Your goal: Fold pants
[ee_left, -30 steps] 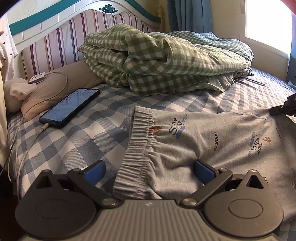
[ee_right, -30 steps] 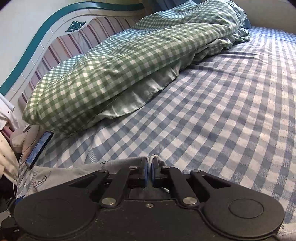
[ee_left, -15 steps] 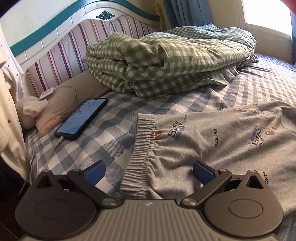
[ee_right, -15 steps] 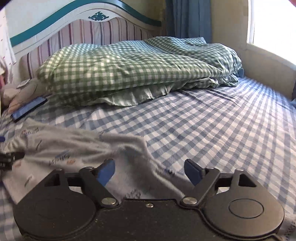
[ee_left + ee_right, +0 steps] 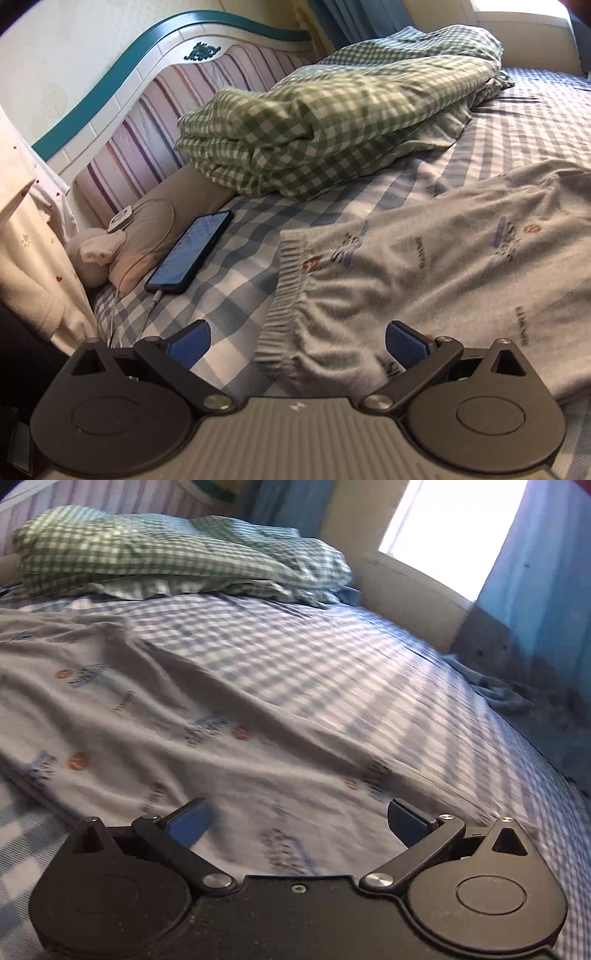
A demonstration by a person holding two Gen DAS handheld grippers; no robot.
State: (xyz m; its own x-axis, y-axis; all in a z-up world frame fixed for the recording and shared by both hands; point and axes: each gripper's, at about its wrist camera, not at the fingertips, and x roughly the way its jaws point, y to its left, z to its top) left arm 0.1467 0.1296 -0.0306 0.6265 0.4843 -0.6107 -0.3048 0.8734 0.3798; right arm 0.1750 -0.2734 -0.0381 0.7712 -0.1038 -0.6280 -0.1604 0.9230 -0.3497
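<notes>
Both claws, left claw and right claw, gape released over the pants (waistband edge leftward).

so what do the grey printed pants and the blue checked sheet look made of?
Grey printed pants: soft matte knit, probably cotton jersey; ribbed gathered waistband, limp wrinkles. Blue checked sheet: flat woven cloth, likely cotton, matte; pattern appears woven, though blur leaves that open.

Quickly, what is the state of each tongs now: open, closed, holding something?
Left tongs: open, holding nothing, over the waistband of the gray pants.
Right tongs: open, holding nothing, above the pants.
</notes>
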